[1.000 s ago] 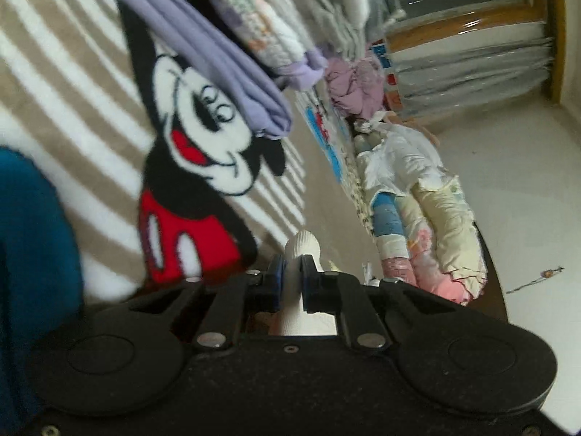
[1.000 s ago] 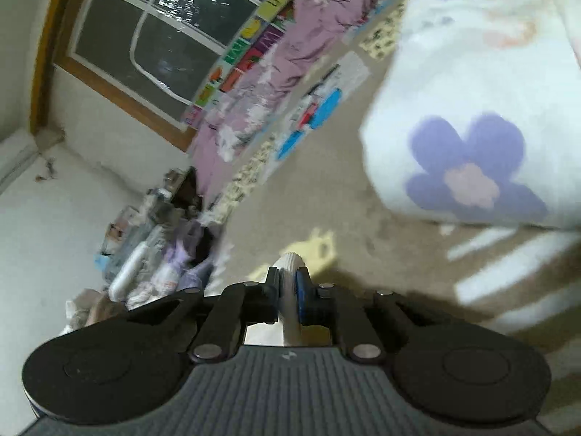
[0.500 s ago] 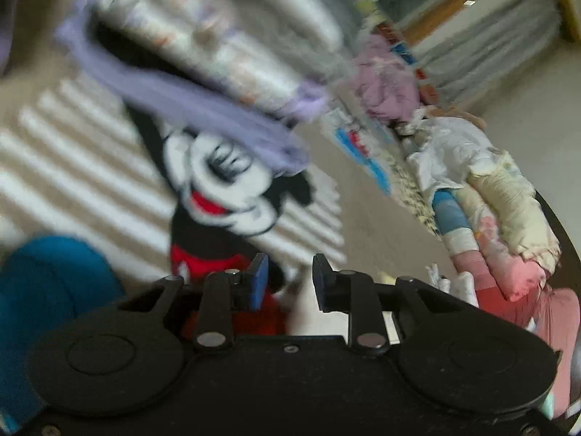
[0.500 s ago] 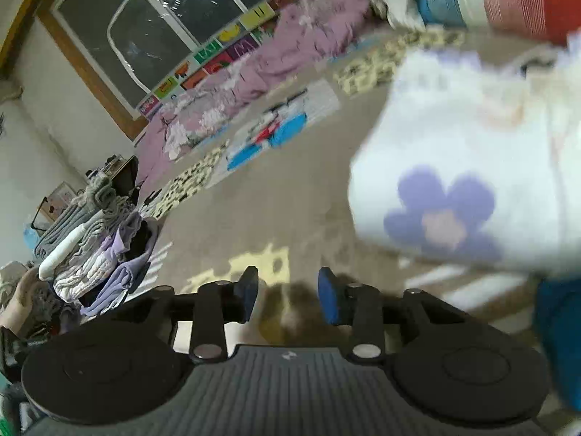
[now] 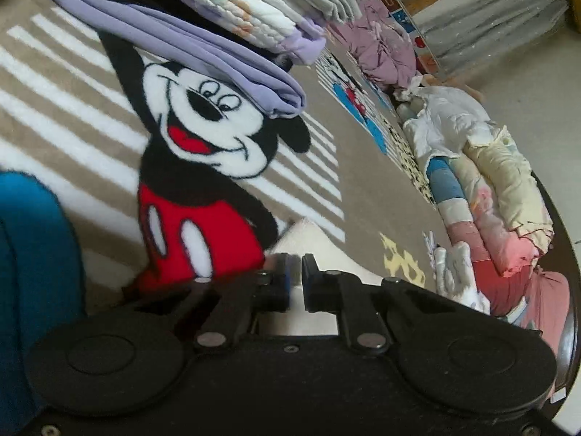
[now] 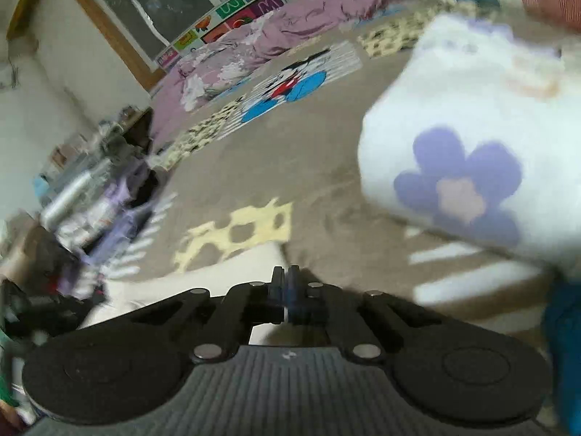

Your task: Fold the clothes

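A cream-white garment [image 5: 308,243] lies on the Mickey Mouse rug [image 5: 203,152] just in front of my left gripper [image 5: 296,272]. The left jaws stand a narrow gap apart above its near edge, holding nothing I can see. In the right wrist view the same cream garment [image 6: 189,276] lies flat left of my right gripper [image 6: 288,283], whose jaws are pressed together at the garment's edge; I cannot tell whether cloth is pinched between them.
A stack of folded clothes [image 5: 225,25] with lilac fabric sits on the rug at upper left. A row of rolled garments [image 5: 486,189] lines the rug's right edge. A white flower-print folded piece [image 6: 472,167] lies at the right. Blue cloth [image 5: 32,254] is at near left.
Both grippers released the white cloth and opened half a second ago. Now the left jaws have narrowed to a small gap, the right jaws have closed, and the cream garment lies flat on the rug.
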Tool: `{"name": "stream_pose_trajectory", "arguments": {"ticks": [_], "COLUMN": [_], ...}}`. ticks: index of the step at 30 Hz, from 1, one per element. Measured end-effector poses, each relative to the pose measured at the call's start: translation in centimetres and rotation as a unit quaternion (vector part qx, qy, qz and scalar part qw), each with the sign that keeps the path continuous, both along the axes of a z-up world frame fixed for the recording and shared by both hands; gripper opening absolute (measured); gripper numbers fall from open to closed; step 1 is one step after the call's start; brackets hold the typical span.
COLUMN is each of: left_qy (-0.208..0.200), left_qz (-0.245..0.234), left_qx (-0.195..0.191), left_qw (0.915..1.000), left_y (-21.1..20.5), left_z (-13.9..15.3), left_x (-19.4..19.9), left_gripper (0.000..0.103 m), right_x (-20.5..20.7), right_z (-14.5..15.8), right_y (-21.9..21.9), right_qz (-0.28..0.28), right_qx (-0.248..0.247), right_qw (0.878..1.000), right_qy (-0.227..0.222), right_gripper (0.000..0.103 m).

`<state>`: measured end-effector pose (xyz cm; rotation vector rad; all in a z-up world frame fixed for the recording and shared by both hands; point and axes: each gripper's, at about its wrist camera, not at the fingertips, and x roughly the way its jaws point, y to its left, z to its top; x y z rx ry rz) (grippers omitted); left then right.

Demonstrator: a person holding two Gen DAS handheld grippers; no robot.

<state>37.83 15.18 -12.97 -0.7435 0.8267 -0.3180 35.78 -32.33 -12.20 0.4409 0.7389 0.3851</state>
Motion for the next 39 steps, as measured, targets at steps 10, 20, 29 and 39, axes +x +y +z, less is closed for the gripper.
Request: {"name": "stream_pose_trajectory", "arguments": {"ticks": [10, 20, 29, 39], "left_qy": [-0.039, -0.078, -0.099, -0.147], "left_qz": [-0.011, 0.016, 0.018, -0.05], "left_qx": [0.051, 0.105, 0.149, 0.297], "left_qw": [0.9979, 0.9913, 0.9837, 0.9424], "left_y": [-1.8, -1.2, -4.7, -15.6], "left_z": [2.8, 5.2, 6.0, 3.9], "left_x": [-1.0, -4.6, -13.4, -26.8], "left_gripper": [0.041, 0.048, 0.048, 0.052], "right_x": [-1.8, -2.5, -12.2, -26.2], "right_z": [3.9, 4.5, 7.3, 5.8], "right_y": [2.2, 1.8, 3.2, 8.4], "right_qz": [0.043, 0.016, 0.055, 0.12], "right_qx": [-0.04, -0.042, -0.056, -0.076], "right_qw": [0.996, 0.997, 0.993, 0.985], "right_qy": [-0.068, -0.058, -0.087, -0.098], "right_gripper": [0.025, 0.034, 0.037, 0.037]}}
